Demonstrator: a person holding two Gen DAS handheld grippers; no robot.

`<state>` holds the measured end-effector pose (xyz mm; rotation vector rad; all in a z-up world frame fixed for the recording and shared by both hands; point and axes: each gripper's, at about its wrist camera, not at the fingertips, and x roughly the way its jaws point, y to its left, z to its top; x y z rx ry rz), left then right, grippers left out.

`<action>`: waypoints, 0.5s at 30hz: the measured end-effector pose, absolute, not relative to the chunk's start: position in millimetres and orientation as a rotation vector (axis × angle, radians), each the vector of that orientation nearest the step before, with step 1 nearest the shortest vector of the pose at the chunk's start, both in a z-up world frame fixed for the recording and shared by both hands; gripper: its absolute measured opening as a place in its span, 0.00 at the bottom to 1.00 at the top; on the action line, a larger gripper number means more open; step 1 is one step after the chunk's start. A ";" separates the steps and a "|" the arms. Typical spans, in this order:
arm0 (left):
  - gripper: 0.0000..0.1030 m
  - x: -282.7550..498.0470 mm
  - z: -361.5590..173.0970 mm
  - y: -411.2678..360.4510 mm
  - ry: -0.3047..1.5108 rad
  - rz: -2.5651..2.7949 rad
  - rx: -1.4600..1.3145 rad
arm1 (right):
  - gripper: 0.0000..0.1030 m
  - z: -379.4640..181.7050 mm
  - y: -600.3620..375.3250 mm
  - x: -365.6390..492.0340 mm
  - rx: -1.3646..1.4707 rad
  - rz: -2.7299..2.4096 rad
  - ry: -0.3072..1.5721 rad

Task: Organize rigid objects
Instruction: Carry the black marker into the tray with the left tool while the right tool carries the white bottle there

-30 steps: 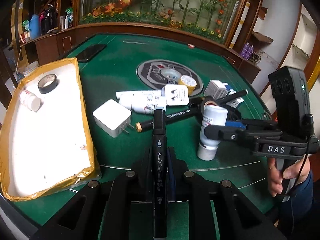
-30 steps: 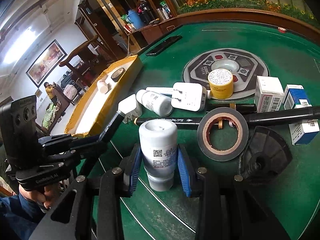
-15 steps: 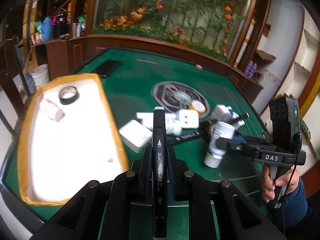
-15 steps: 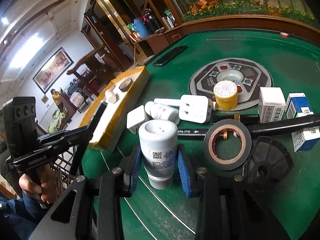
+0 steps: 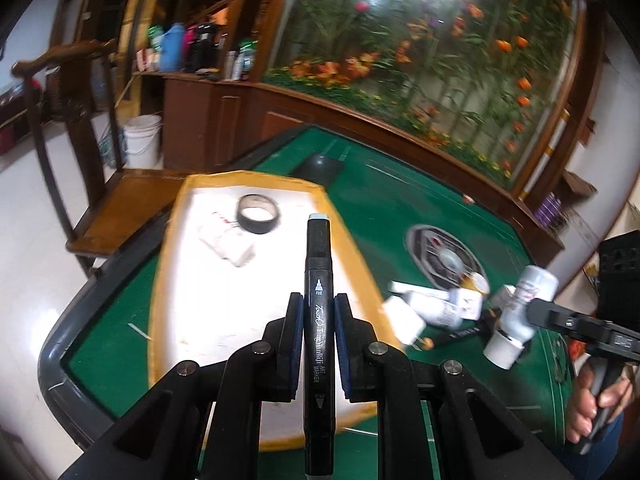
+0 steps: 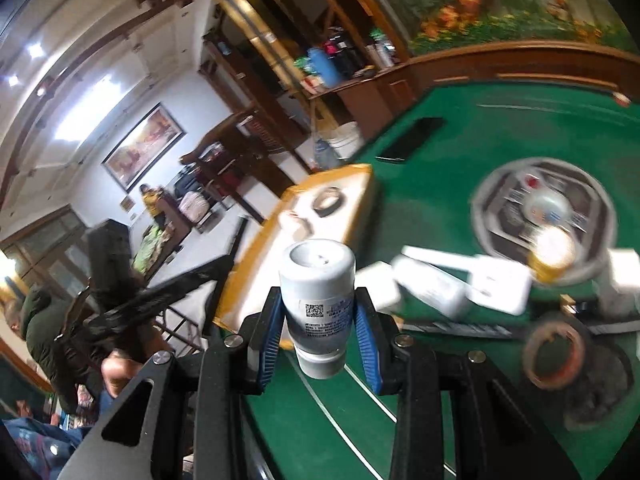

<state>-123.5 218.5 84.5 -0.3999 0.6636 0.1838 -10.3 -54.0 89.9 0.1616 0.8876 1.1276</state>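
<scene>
Left wrist view: left gripper [image 5: 317, 320], clamped on the black marker [image 5: 319, 300], has swung left from the clutter to over the yellow-rimmed tray [image 5: 362, 276]; right gripper [image 6: 318, 320], gripping the white bottle [image 6: 318, 300], has lifted clear of the green table [image 6: 460, 128], so both seem tray-bound.

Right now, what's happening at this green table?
A person is tidying the table, a tool in each hand. The left tool grips a black marker over the yellow-edged tray, which holds a tape roll. The right tool carries a white bottle.
</scene>
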 end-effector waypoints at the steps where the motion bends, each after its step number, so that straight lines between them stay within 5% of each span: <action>1: 0.14 -122.5 80.4 224.8 0.665 0.197 -0.410 | 0.33 92.9 -39.4 -11.5 0.148 1.143 0.890; 15: 0.14 -94.0 31.5 285.3 0.752 0.338 -0.501 | 0.33 40.0 133.2 19.6 -0.009 1.040 1.142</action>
